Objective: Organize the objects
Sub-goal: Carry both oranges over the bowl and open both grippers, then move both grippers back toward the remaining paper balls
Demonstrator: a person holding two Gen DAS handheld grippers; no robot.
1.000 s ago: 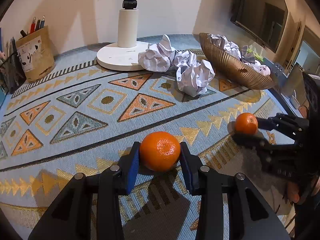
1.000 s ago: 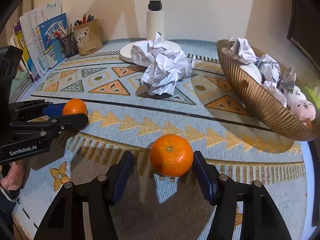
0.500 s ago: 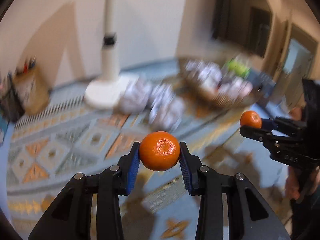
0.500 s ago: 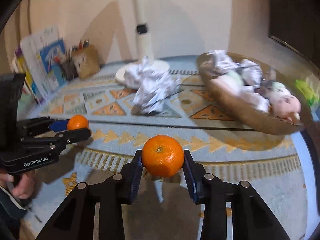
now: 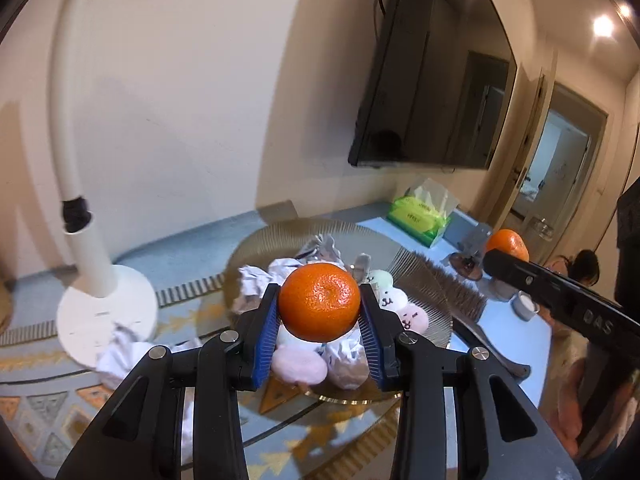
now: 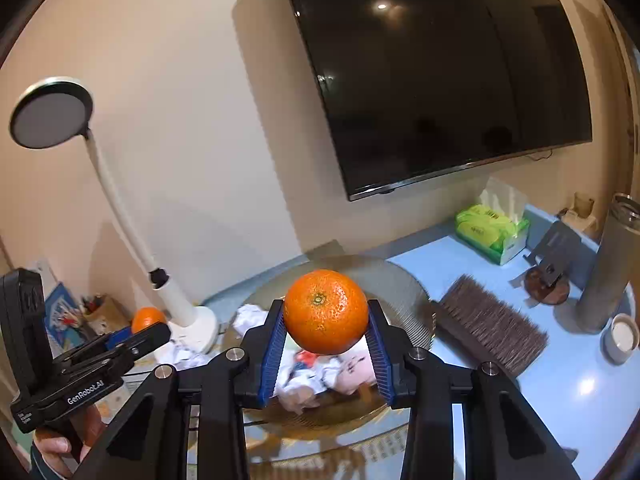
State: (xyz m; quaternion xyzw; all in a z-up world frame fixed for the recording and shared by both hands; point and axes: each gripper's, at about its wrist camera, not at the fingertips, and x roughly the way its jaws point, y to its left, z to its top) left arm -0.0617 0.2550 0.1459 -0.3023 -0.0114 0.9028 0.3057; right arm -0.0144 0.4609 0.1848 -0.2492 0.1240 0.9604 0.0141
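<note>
My left gripper (image 5: 319,312) is shut on an orange (image 5: 319,307) and holds it in the air over the near side of a gold ribbed bowl (image 5: 260,240). My right gripper (image 6: 326,322) is shut on a second orange (image 6: 326,311), also lifted above the same bowl (image 6: 396,280). The bowl holds crumpled paper (image 5: 256,276) and pale plush toys (image 5: 298,366). Each gripper shows in the other's view: the right one (image 5: 505,254) at the right edge, the left one (image 6: 146,326) at the lower left.
A white lamp base (image 5: 106,316) stands left of the bowl with crumpled paper (image 5: 120,354) beside it. A brown brush (image 6: 490,334), green tissue pack (image 6: 490,230), metal tumbler (image 6: 610,264) and small cup (image 6: 622,338) sit right. A pen holder (image 6: 100,312) is far left.
Both grippers closed on their oranges, lifted them off the patterned mat and carried them up and toward the bowl.
</note>
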